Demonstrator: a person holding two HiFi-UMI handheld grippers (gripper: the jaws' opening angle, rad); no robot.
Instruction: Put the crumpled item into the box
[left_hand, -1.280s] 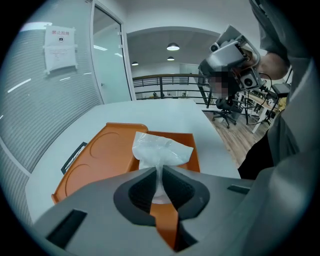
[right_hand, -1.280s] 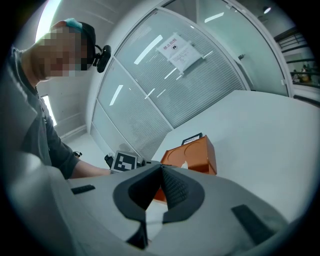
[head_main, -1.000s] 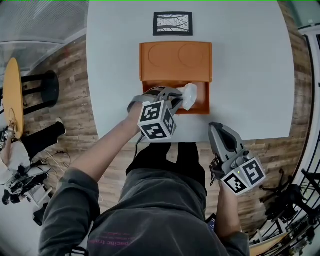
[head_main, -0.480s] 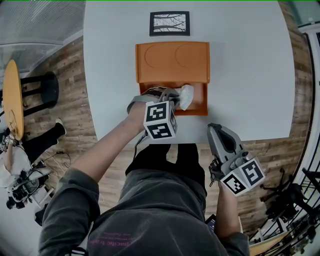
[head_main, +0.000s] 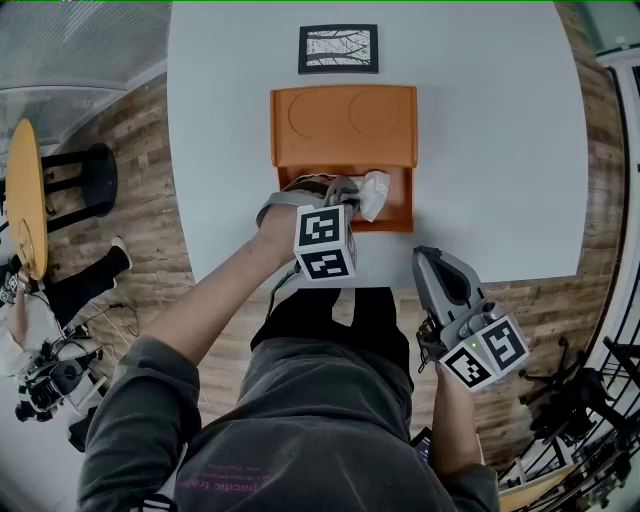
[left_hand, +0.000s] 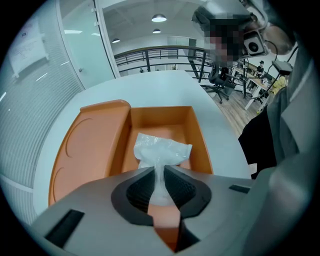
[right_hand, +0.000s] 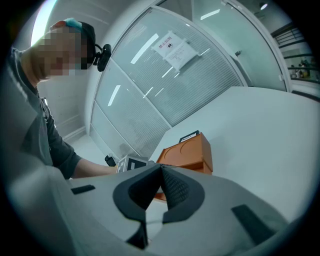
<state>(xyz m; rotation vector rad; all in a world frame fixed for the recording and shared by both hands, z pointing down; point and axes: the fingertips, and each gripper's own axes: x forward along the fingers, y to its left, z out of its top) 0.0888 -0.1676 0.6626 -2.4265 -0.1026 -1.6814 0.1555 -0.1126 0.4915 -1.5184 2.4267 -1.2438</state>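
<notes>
An orange box (head_main: 400, 205) lies open on the white table, its lid (head_main: 345, 125) folded back to the far side. My left gripper (head_main: 352, 192) is shut on a crumpled white plastic bag (head_main: 373, 193), which hangs over the box's open compartment (left_hand: 172, 122). In the left gripper view the bag (left_hand: 161, 152) is pinched between the two jaws, its free end spread above the orange floor. My right gripper (head_main: 438, 265) is held at the table's near edge, away from the box, jaws closed with nothing in them. The box (right_hand: 187, 155) shows beyond it in the right gripper view.
A black-framed picture card (head_main: 338, 48) lies on the table beyond the box. The round white table (head_main: 500, 130) has bare surface left and right of the box. A yellow side table (head_main: 25, 190) and a black stool (head_main: 95, 175) stand on the wooden floor at left.
My left gripper has shifted slightly with the bag, staying over the box's open compartment. The right gripper has barely moved.
</notes>
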